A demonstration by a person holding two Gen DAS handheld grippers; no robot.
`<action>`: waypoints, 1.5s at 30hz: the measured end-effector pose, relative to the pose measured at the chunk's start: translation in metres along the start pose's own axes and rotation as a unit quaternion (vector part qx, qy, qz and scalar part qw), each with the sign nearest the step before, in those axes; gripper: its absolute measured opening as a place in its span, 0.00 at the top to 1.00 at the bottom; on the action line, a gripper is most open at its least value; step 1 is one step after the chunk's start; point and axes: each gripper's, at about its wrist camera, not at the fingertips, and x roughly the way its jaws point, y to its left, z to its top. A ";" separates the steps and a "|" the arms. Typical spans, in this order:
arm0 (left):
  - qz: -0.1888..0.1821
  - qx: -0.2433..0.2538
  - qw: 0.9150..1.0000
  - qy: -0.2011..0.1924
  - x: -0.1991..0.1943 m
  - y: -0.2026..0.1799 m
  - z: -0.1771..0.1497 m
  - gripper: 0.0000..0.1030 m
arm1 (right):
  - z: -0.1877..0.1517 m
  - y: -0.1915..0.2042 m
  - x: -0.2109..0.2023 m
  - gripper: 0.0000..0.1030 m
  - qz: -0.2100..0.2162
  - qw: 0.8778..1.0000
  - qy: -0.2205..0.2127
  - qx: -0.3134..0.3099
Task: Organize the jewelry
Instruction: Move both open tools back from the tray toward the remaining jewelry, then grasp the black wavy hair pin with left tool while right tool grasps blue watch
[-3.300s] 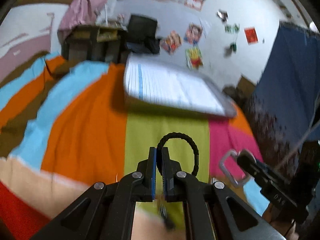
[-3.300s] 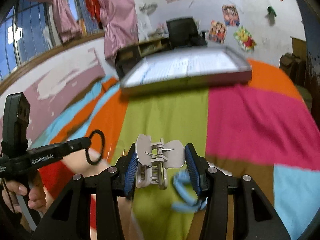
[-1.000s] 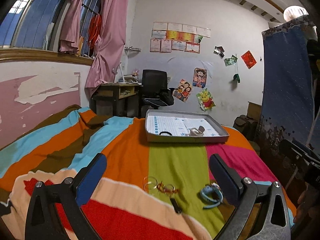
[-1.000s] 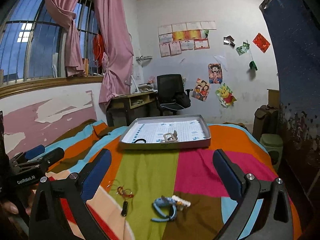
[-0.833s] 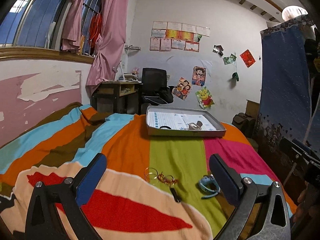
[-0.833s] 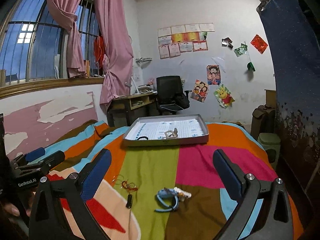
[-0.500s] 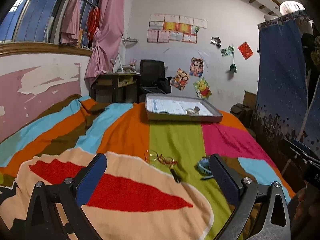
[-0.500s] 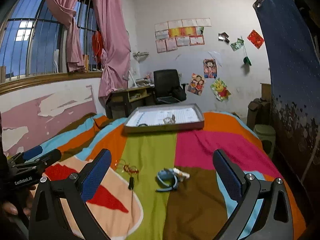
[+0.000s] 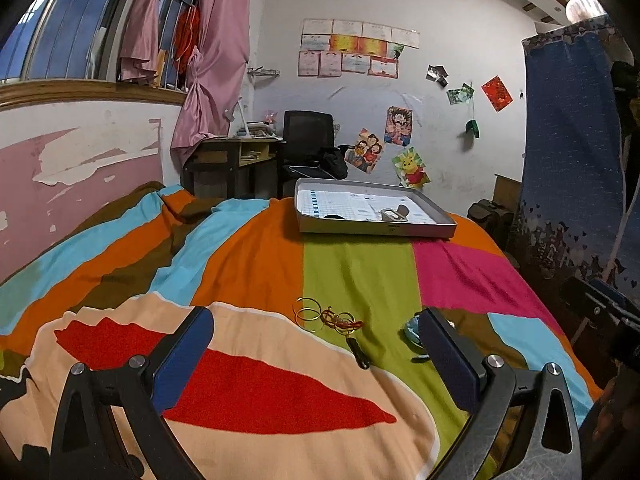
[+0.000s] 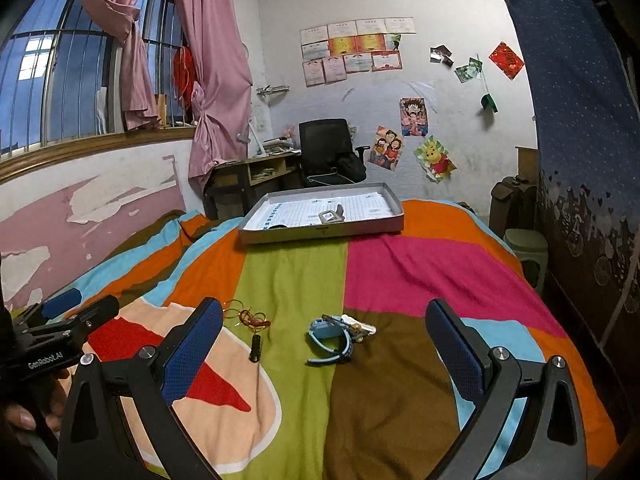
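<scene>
Held both left tongs (image 9: pixel 314 354) and right tongs (image 10: pixel 324 348) spread wide, gripping nothing. Left gold rings (image 10: pixel 240 312), blue watch (image 10: pixel 332 334) and black clip (image 10: pixel 255 348) lying on the bed (image 10: pixel 400 272); hair claw (image 10: pixel 330 215) already inside the far tray (image 10: pixel 320 232).

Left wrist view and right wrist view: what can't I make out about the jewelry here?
- Blue watch: left wrist view, mostly hidden behind the left gripper finger.
- Hair tie: both views, cut off by the tray wall.
- Hair clip: too small to tell how it lies.
- Small piece beside the watch: too small to identify.
- Gold rings and red string: tangle unclear.
</scene>
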 end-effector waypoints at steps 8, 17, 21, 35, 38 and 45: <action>0.001 -0.005 1.000 0.010 0.035 -0.004 0.007 0.00 | 0.013 -0.003 0.026 0.03 -0.004 1.000 0.006 0.010; -0.002 -0.006 1.000 0.019 0.079 -0.016 0.009 0.00 | 0.029 -0.010 0.065 0.03 -0.002 1.000 0.013 0.007; -0.002 -0.008 1.000 0.029 0.103 -0.022 0.006 0.00 | 0.036 -0.017 0.086 0.03 -0.002 1.000 0.019 0.004; -0.017 -0.006 0.995 0.102 0.169 -0.028 -0.028 0.00 | 0.022 -0.041 0.160 0.03 0.004 0.996 0.088 0.015; -0.027 -0.003 0.991 0.127 0.182 -0.026 -0.035 0.00 | 0.010 -0.043 0.173 0.03 0.008 0.993 0.115 0.019; -0.058 -0.003 0.981 0.184 0.200 -0.025 -0.045 0.00 | -0.021 -0.054 0.213 0.03 0.015 0.977 0.207 0.050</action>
